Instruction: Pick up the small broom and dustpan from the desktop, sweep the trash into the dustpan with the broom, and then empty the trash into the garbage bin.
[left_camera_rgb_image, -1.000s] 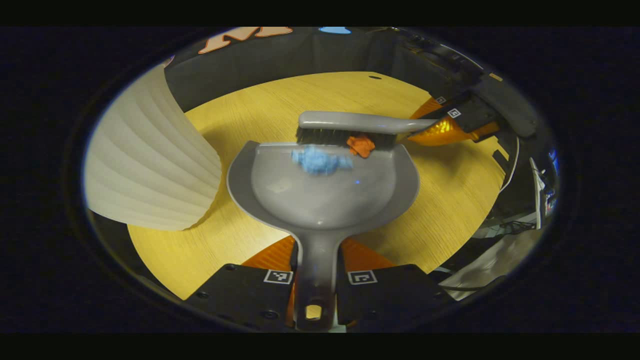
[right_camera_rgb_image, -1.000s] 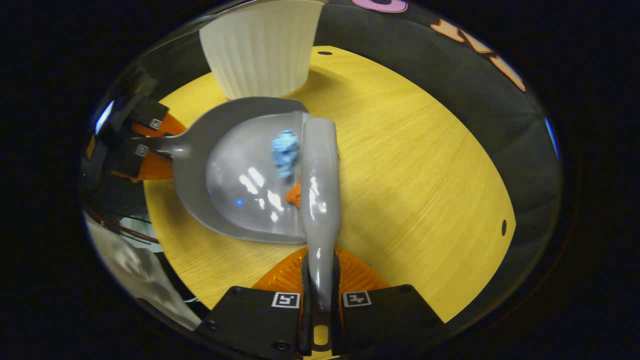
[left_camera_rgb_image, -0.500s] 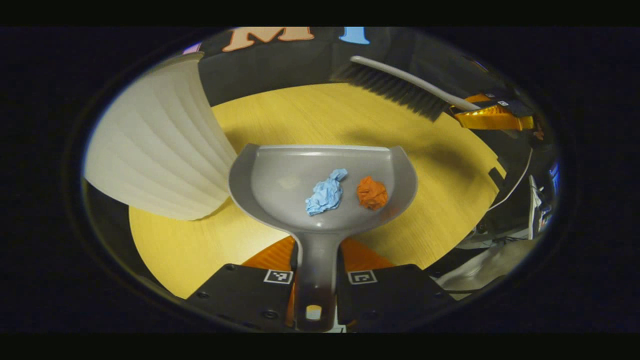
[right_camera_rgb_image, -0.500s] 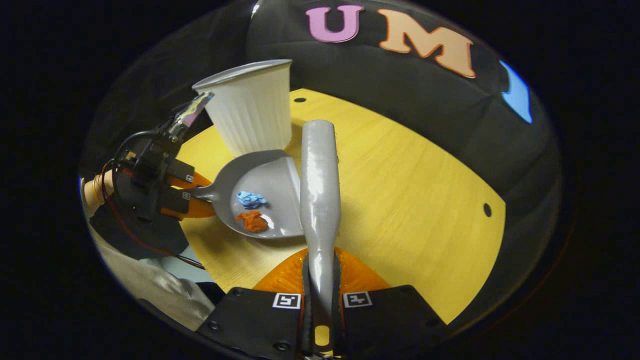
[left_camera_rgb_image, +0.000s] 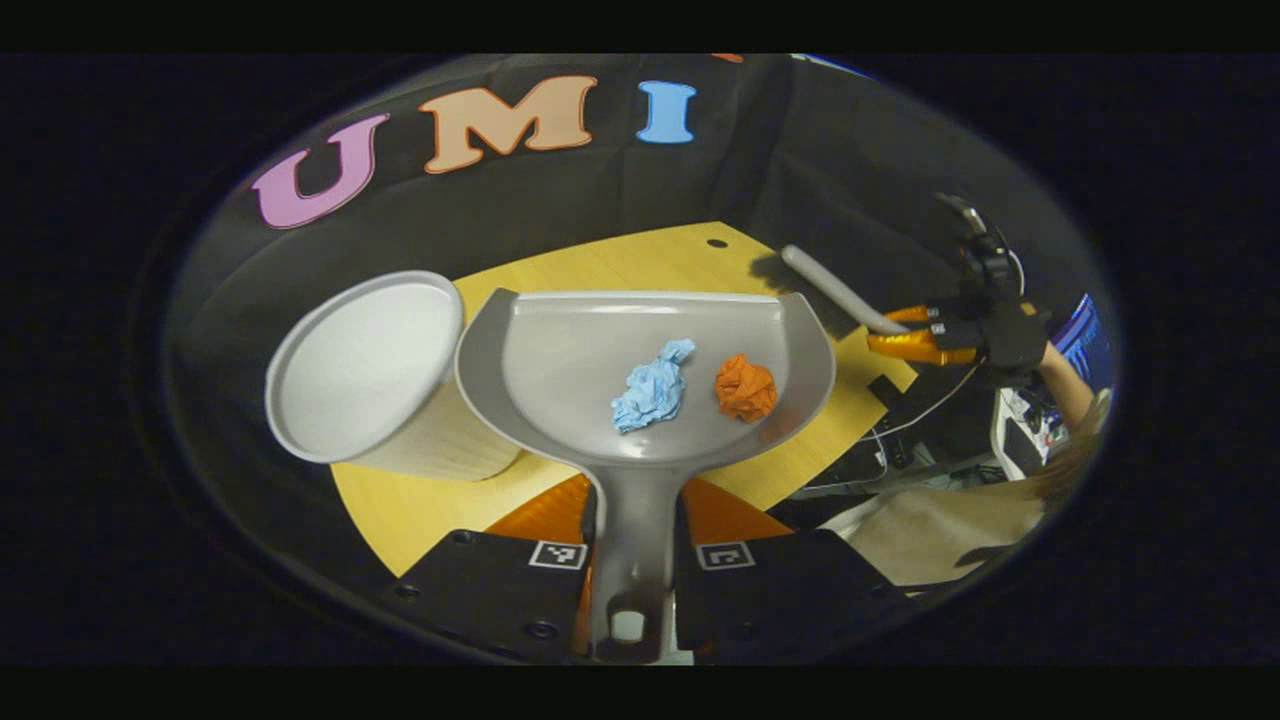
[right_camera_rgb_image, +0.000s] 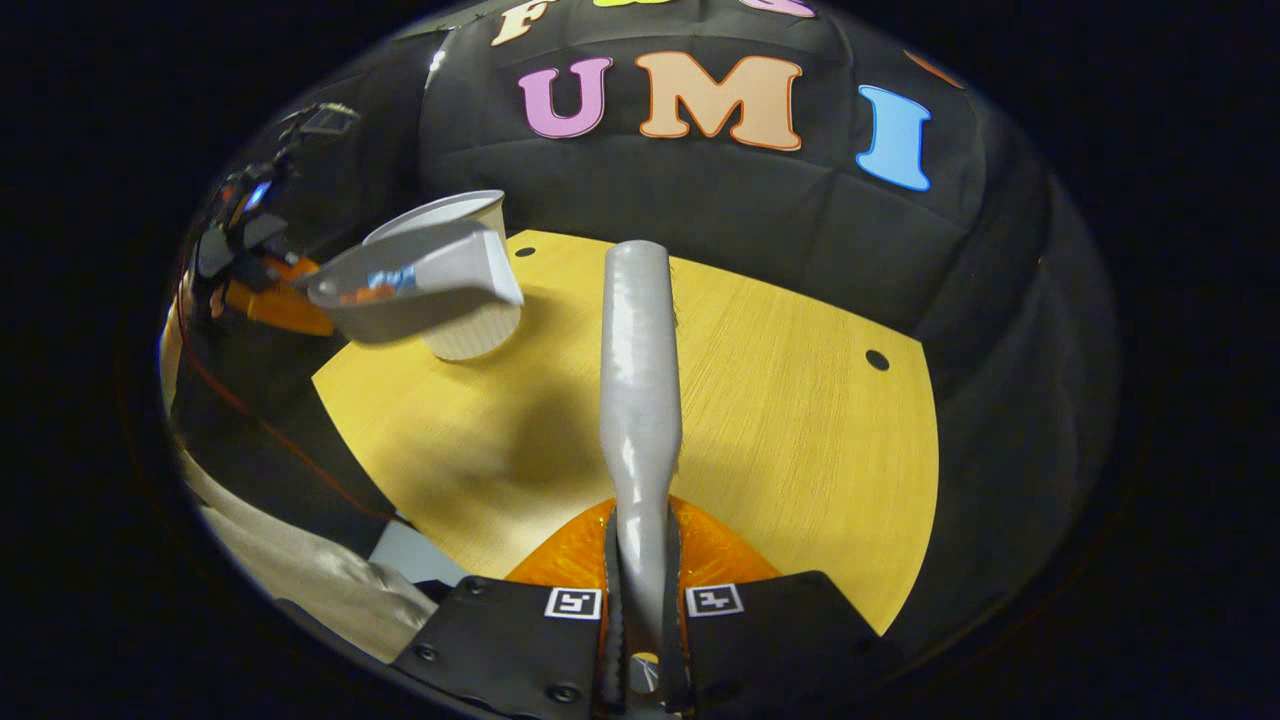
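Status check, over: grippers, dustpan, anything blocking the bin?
Left gripper shut on dustpan; right gripper shut on broom. Blue wad, orange wad in pan. White bin alongside, open, unobstructed.

a yellow wood-grain desktop (right_camera_rgb_image: 760, 400) is carrying a white ribbed garbage bin (right_camera_rgb_image: 470, 330), which is standing upright near its far left corner in the right gripper view. two small dark holes are showing near the desktop's edges.

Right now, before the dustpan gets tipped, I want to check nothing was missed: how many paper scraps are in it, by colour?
Blue scrap: 1
Orange scrap: 1
Total: 2, both lying in the dustpan beside the bin.
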